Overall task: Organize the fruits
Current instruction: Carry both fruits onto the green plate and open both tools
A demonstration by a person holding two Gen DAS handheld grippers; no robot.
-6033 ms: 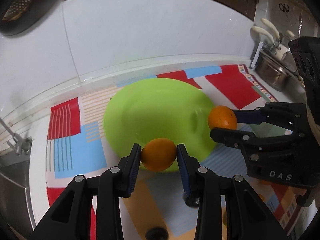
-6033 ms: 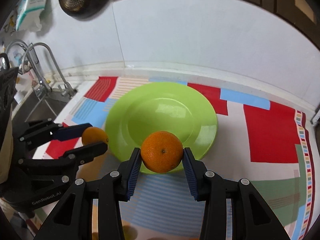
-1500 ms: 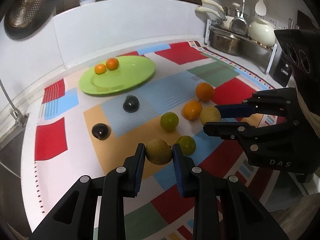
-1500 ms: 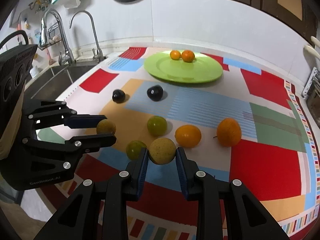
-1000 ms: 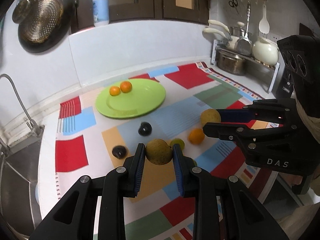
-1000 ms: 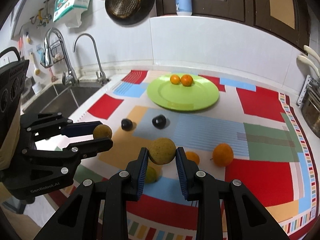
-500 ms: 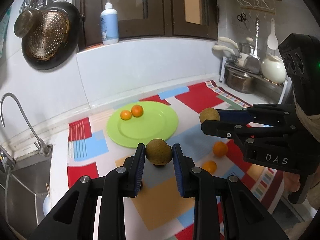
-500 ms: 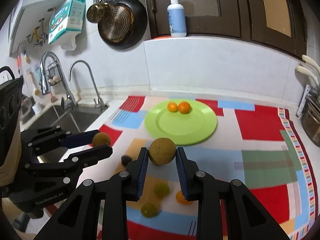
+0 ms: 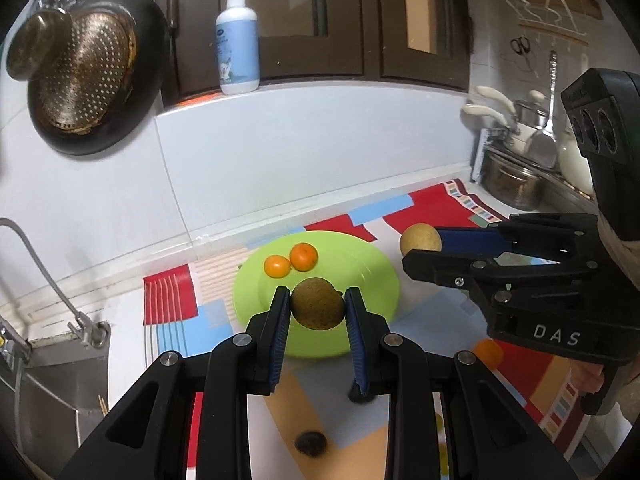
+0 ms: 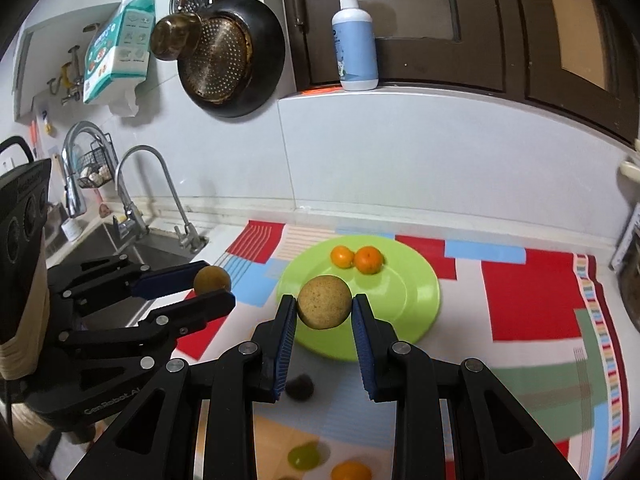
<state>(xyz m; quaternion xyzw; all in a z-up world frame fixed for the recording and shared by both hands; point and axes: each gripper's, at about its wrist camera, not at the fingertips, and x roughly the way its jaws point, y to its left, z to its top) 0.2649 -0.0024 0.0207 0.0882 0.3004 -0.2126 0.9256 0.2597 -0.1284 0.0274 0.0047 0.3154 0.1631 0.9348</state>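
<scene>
My left gripper (image 9: 318, 307) is shut on a brown-green round fruit (image 9: 318, 303) and holds it in the air in front of the green plate (image 9: 372, 276). My right gripper (image 10: 324, 307) is shut on a yellow-brown round fruit (image 10: 324, 301), also raised before the plate (image 10: 416, 292). Two small oranges (image 9: 292, 261) lie at the plate's far side; they also show in the right wrist view (image 10: 357, 259). Each gripper shows in the other's view: the right one (image 9: 420, 246), the left one (image 10: 212, 284).
On the patterned mat lie dark fruits (image 9: 310, 442) (image 10: 299, 387), a green fruit (image 10: 303, 457) and oranges (image 9: 489, 353) (image 10: 351, 472). A sink and tap (image 10: 160, 196) are at the left. Pots (image 9: 512, 184) stand at the right. A hanging pan (image 10: 232, 64) and soap bottle (image 10: 354, 40) are on the wall.
Both grippers have risen and moved toward the plate with their fruits still held. The plate now looks nearer, and most loose fruits have dropped below the fingers.
</scene>
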